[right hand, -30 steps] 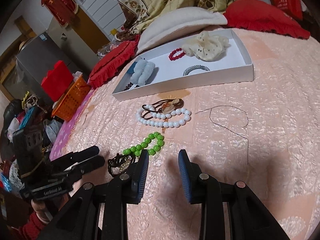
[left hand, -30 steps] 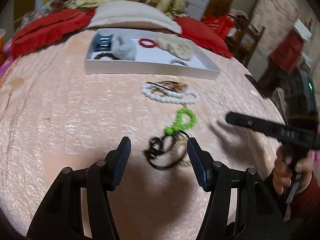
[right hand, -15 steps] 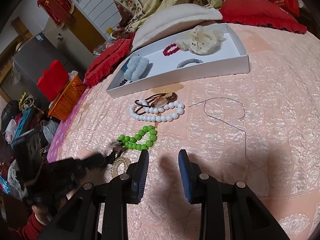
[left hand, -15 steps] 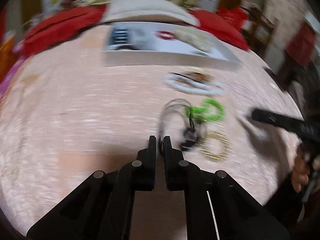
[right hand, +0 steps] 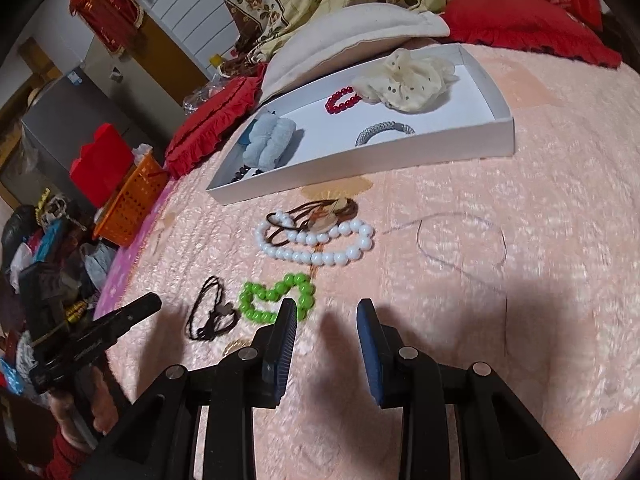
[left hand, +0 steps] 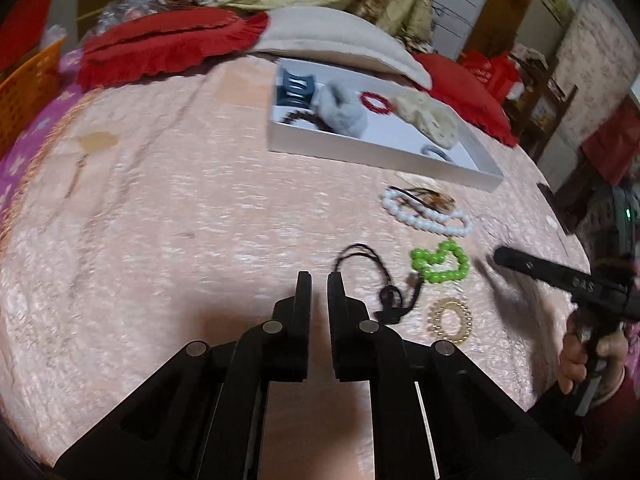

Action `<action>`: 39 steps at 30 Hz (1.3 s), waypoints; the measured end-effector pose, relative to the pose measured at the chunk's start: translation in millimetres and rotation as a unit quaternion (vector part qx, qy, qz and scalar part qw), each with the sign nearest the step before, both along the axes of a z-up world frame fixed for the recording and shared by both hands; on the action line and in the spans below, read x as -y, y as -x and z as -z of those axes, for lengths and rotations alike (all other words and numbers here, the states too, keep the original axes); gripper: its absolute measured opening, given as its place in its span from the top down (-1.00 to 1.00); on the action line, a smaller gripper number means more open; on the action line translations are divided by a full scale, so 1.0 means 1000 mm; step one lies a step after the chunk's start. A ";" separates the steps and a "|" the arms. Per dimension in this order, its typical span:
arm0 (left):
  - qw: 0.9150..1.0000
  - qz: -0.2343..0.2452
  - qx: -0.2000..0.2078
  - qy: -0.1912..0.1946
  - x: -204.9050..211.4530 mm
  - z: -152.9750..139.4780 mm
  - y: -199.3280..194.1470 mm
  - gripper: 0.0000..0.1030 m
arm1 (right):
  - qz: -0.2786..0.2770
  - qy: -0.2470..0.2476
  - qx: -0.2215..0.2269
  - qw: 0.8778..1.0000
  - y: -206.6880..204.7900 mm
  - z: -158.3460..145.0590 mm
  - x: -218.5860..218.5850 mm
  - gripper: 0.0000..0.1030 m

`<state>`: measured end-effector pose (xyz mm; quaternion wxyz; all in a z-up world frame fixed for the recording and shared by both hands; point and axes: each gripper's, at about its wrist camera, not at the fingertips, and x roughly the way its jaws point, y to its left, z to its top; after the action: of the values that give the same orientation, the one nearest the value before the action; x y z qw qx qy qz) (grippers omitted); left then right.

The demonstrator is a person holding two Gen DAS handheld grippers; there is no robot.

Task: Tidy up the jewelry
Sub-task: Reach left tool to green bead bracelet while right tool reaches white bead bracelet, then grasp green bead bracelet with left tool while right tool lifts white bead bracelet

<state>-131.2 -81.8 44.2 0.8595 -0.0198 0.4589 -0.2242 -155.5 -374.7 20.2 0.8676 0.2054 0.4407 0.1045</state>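
Observation:
On the pink bedspread lie a black cord necklace (left hand: 376,280) (right hand: 211,315), a green bead bracelet (left hand: 442,262) (right hand: 276,296), a white bead necklace (left hand: 424,216) (right hand: 316,244) with a brown hair tie (right hand: 320,212), and a gold coil ring (left hand: 450,320). A white tray (left hand: 380,156) (right hand: 360,160) holds a red bracelet (right hand: 342,100), scrunchies and a grey bangle (right hand: 384,130). My left gripper (left hand: 319,280) is nearly shut and empty, just left of the black cord. My right gripper (right hand: 326,312) is open and empty beside the green bracelet.
A thin dark thread (right hand: 460,240) lies to the right. Red cushions (left hand: 172,44) and a white pillow (right hand: 352,36) lie behind the tray. An orange basket (right hand: 132,200) stands off the bed's left edge.
My left gripper closed over the black cord, dragged it left, then came off it; the cord now lies to its right and the gold ring is uncovered. My right gripper barely moved.

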 end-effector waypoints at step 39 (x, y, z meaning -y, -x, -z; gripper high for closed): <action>0.999 0.048 0.008 -0.002 0.041 0.004 0.008 0.92 | 0.050 0.069 0.041 0.996 -0.010 -0.020 0.008 0.83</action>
<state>-139.3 -122.5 40.4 0.8515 0.0055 0.4529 -0.2641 -145.1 -382.5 40.1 0.9011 0.1627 0.4000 0.0385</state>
